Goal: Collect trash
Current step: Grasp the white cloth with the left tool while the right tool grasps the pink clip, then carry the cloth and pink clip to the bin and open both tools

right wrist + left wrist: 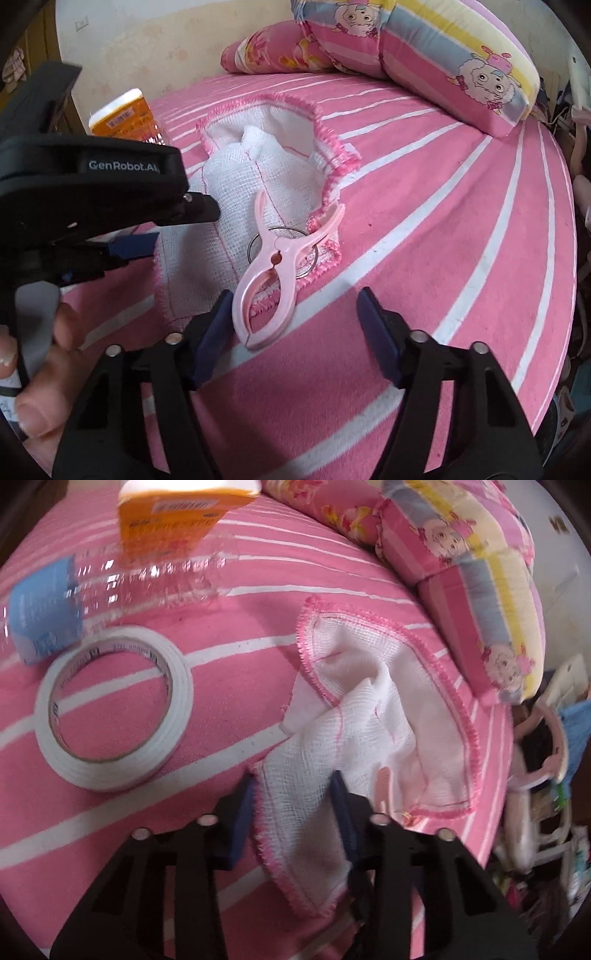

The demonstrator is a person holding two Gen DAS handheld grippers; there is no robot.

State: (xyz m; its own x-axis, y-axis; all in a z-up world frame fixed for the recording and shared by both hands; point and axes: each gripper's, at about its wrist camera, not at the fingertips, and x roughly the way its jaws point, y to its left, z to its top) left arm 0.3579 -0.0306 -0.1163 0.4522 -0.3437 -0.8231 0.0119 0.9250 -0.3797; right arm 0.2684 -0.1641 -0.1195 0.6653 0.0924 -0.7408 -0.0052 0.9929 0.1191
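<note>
A white gauze cloth with a pink hem (369,709) lies crumpled on the pink striped bed; it also shows in the right wrist view (258,173). My left gripper (295,790) is open with its blue pads on either side of the cloth's near fold; its body shows at the left of the right wrist view (122,184). A pink plastic clothes peg (273,269) lies on the cloth's near edge. My right gripper (295,314) is open, its jaws on either side of the peg's near end. A clear plastic bottle with a blue label (110,587), an orange carton (173,520) and a roll of white tape (114,709) lie at the left.
Pink cartoon pillows (472,583) lie at the head of the bed; they also show in the right wrist view (424,48). The bed's right edge (495,775) drops to cluttered furniture (546,775). A cream wall (166,44) stands behind.
</note>
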